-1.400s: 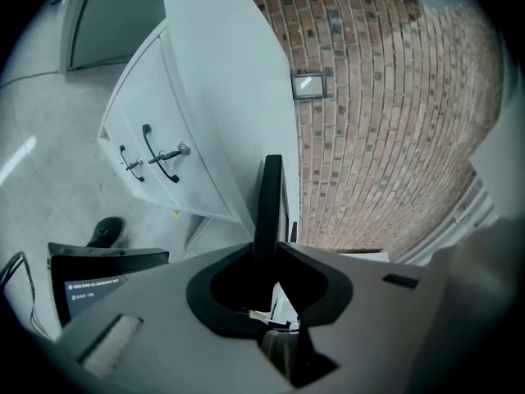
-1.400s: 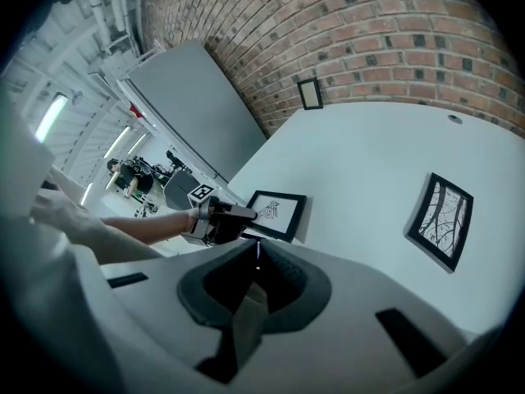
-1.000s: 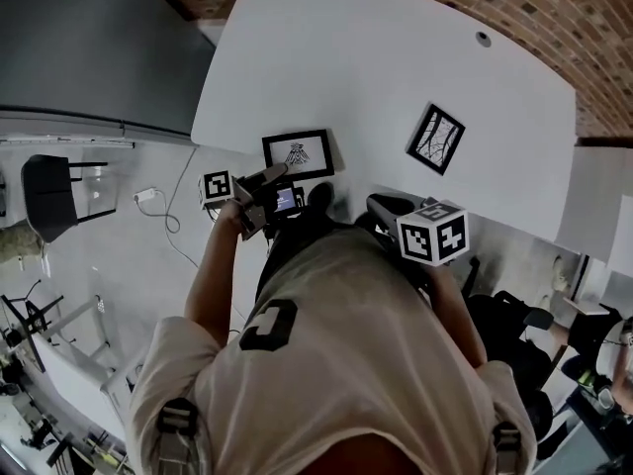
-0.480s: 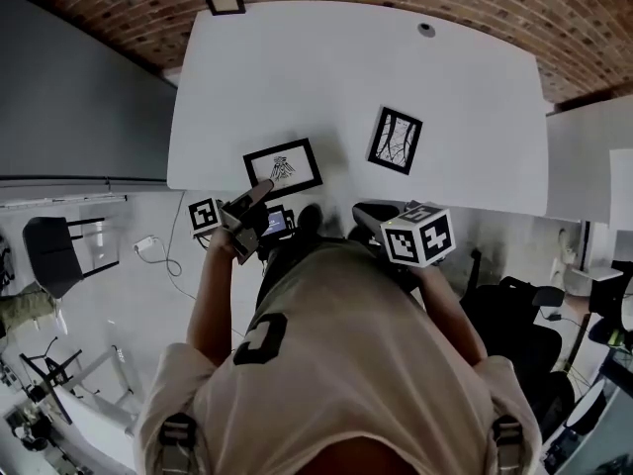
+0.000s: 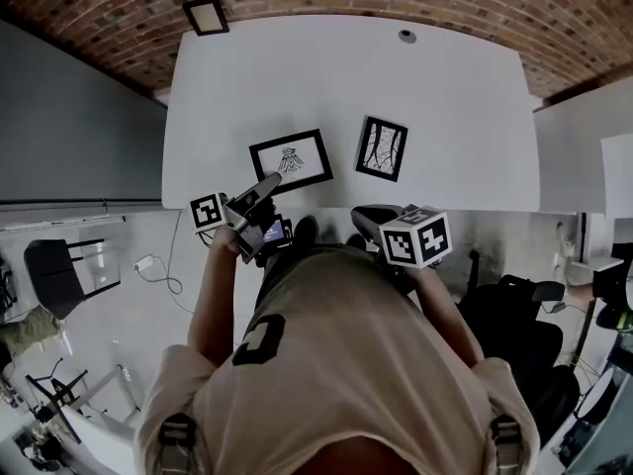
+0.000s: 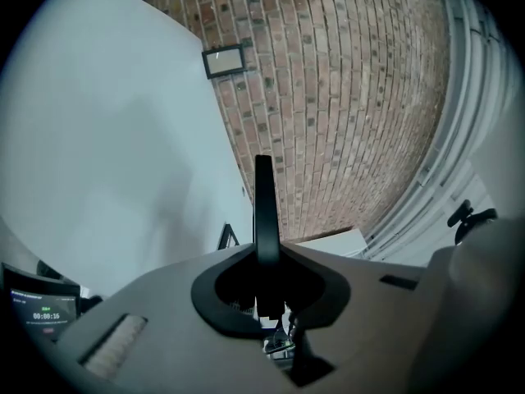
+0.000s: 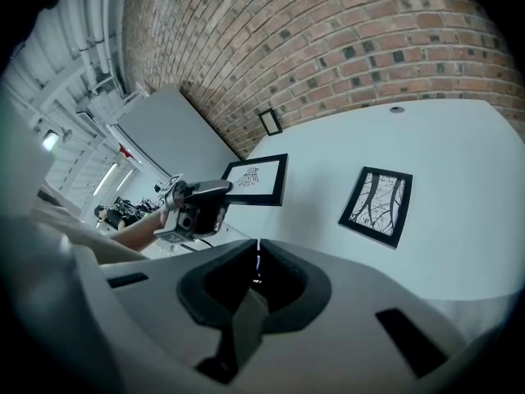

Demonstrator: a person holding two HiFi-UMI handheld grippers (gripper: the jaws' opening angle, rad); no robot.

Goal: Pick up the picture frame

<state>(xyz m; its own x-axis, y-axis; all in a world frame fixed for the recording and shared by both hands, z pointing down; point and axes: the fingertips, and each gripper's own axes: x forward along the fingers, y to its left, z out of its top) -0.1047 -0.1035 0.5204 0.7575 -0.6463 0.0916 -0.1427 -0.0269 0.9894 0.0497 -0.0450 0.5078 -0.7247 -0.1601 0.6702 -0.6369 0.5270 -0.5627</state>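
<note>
Two black picture frames lie flat on the white table (image 5: 455, 97): one with a small drawing (image 5: 291, 160) (image 7: 256, 179) on the left, one with dark branching lines (image 5: 381, 149) (image 7: 377, 203) to its right. My left gripper (image 5: 267, 183) (image 6: 263, 169) is shut and holds nothing. It hangs over the table's near edge by the left frame's near left corner, pointing level. My right gripper (image 5: 368, 214) (image 7: 257, 249) is shut and empty, near the table's front edge below the right frame. Its marker cube (image 5: 415, 236) hides most of it.
A third small frame (image 5: 206, 15) (image 6: 224, 60) sits at the foot of the brick wall beyond the table's far left corner. A grey panel (image 5: 79, 117) stands left of the table. A chair (image 5: 59, 265) and a cable (image 5: 163, 265) are on the floor at left, and a black office chair (image 5: 514, 334) is at right.
The head view now takes in the whole table. My left gripper has risen and drifted left, staying shut by the left frame's corner. The right gripper shifted slightly.
</note>
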